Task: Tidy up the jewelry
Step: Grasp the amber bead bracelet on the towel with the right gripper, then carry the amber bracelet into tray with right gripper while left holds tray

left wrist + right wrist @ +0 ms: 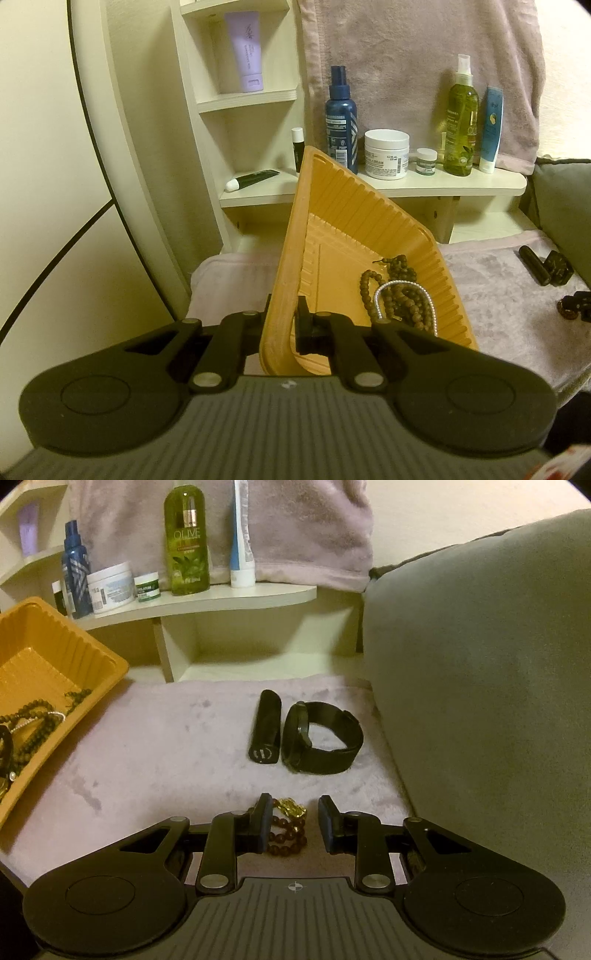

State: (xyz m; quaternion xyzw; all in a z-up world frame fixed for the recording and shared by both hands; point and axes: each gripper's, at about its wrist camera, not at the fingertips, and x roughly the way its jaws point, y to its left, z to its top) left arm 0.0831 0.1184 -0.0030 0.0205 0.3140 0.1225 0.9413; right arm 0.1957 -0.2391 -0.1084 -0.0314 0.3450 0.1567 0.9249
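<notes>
My left gripper [282,325] is shut on the near rim of an orange plastic tray [354,236] and holds it tilted. Brown bead strands [402,291] and a silver chain [406,291] lie in the tray's low corner. The tray [92,653] also shows at the left of the right wrist view. My right gripper [293,823] is open, its fingers on either side of a dark red bead bracelet with a gold charm [290,827] on the pink towel [166,746]. A black watch [321,738] and a black tube [265,731] lie further ahead.
A cream shelf [443,181] behind holds a blue spray bottle [341,122], a white cream jar [386,153], an olive bottle [187,539] and other cosmetics. A grey cushion [480,664] stands on the right. A curved cream panel [122,147] is on the left.
</notes>
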